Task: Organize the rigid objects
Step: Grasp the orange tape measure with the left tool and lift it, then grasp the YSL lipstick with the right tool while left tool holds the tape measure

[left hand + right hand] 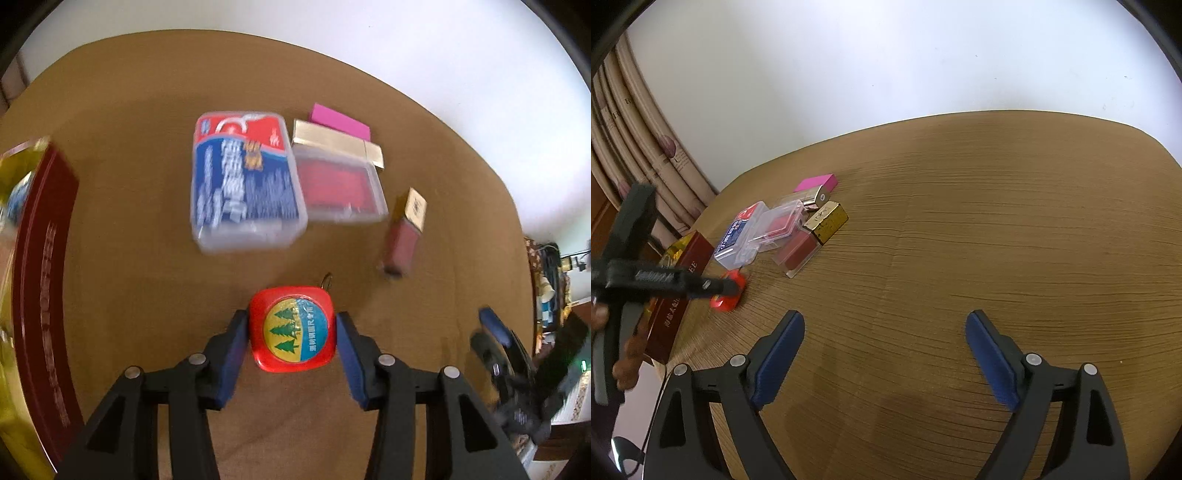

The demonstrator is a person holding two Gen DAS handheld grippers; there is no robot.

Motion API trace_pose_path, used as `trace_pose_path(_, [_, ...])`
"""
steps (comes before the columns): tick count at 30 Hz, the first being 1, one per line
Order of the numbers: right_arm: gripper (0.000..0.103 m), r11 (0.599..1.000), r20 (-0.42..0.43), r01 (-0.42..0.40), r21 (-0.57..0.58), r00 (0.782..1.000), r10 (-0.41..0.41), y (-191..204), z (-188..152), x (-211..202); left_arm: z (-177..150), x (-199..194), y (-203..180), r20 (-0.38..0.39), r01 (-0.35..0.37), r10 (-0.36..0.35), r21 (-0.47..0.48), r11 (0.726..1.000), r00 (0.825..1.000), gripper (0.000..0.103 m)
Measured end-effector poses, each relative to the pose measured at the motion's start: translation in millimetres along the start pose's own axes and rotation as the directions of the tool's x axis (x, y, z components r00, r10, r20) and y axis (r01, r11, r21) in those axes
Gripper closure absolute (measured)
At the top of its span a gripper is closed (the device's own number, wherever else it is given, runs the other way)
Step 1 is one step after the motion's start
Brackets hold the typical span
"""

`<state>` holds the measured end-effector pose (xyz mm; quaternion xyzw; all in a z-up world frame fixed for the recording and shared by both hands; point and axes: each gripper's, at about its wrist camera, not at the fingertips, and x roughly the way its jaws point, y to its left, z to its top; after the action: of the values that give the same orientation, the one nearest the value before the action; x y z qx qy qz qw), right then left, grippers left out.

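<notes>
Left gripper (291, 334) tips steeply down over the brown wooden table (129, 184), jaws narrow around the red square tape measure (292, 329); contact unclear. Right gripper (885, 354) hovers angled down, jaws wide, holding nothing.

The dark red box (44, 280) runs off the left edge; print on the clear case (243, 177) is blurred unreadable.

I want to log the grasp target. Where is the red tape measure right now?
In the left wrist view the red tape measure lies on the wooden table between the left gripper jaws, nearer than the toothpick box.
</notes>
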<state>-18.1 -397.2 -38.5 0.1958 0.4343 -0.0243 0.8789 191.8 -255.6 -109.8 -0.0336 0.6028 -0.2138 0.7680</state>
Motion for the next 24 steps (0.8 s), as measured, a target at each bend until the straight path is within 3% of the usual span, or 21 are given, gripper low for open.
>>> trace_pose_path(2, [0.016,1.000,-0.012,0.018,-0.002,1.000,-0.018,3,3,2,-14,-6,7,0.009,0.007,-0.007,-0.013,1.000,1.000,0.055])
trace_pose_path(8, [0.018,0.997,-0.032,-0.063,0.044,0.997,0.065,35,36,25,-36,-24,30,0.048,0.006,-0.003,-0.069,0.998,0.999,0.055])
trace_pose_path(10, [0.040,0.999,-0.060,-0.040,0.006,0.997,0.040,56,47,40,-41,-24,31,0.054,0.007,-0.003,-0.076,0.997,0.999,0.055])
trace_pose_path(12, [0.053,0.999,-0.106,-0.035,-0.004,0.994,0.034,72,55,55,-49,-22,33,0.061,0.008,-0.003,-0.080,0.997,0.998,0.055])
trace_pose_path(24, [0.058,0.995,-0.187,0.096,0.013,0.978,-0.092,93,74,96,-72,-44,52,0.064,0.061,-0.057,-0.070,0.996,0.996,0.055])
